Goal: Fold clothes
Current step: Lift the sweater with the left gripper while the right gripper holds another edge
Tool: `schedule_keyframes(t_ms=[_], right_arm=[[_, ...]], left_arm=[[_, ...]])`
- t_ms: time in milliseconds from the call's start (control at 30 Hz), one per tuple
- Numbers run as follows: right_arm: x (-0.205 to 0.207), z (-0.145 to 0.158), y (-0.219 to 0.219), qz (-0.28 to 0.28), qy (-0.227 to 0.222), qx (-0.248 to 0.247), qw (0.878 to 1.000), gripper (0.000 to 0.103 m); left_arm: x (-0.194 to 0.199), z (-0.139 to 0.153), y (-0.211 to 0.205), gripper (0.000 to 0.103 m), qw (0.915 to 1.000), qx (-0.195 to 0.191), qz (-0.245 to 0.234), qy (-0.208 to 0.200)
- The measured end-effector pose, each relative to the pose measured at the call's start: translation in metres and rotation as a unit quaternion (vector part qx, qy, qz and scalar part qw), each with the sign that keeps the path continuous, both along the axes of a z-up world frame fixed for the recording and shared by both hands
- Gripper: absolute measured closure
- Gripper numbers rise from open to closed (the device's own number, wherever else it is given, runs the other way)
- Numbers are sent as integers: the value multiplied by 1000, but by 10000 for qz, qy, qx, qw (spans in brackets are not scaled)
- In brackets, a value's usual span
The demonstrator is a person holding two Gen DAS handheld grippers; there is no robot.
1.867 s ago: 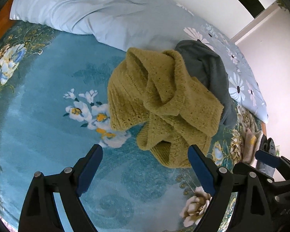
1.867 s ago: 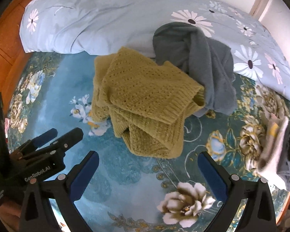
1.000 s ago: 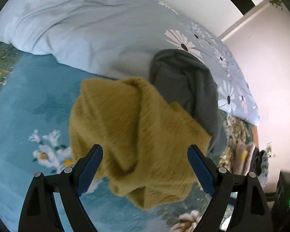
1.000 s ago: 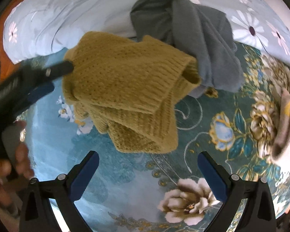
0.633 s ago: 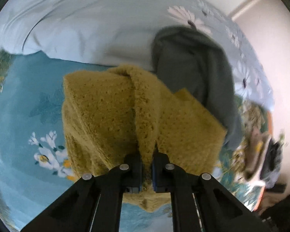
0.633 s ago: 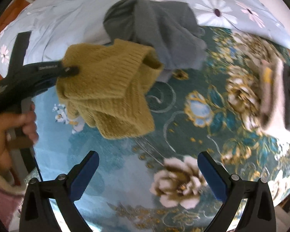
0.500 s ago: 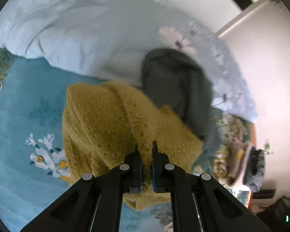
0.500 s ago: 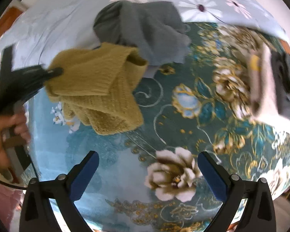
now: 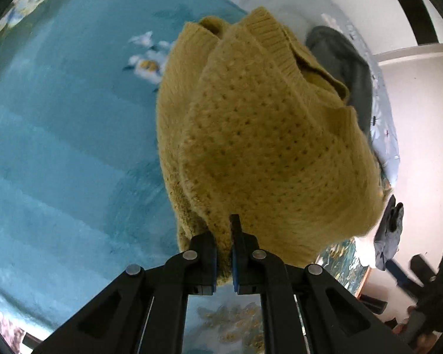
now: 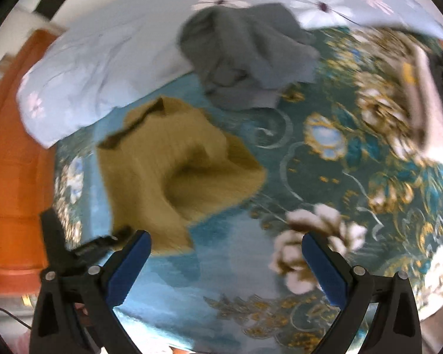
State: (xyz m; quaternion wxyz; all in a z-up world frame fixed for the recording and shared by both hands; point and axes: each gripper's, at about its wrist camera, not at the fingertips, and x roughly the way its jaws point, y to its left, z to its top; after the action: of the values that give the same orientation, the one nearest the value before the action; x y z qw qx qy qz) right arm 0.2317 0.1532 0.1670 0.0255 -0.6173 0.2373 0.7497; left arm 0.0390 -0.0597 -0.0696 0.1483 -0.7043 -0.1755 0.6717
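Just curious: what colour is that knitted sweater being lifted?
Mustard yellow sweater, clearest in the left wrist view.

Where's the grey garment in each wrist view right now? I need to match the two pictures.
Left wrist: grey garment at upper right, partly behind the lifted mustard sweater.
Right wrist: grey garment at top centre, beyond the sweater.
Shared landmark: the pale floral quilt it lies against.

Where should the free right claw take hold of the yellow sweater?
Probably the ribbed hem edge of the yellow sweater, coming from the side opposite the left claw, which pinches one bunched fold. The band is a firm, exposed edge; the right claw is open.
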Motion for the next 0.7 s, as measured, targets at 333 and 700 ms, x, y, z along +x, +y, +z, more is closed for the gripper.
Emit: schedule_keyframes(t_ms=[333,700], right_arm=[[-56,-7,-91,1789,188,475,9825,3],[-85,-68,-127,2363,-694,804,9659,54]], left_arm=[[-13,5,9,96,9994,343,51,-37],[-6,8,-4,95,9947,874,422,-327]])
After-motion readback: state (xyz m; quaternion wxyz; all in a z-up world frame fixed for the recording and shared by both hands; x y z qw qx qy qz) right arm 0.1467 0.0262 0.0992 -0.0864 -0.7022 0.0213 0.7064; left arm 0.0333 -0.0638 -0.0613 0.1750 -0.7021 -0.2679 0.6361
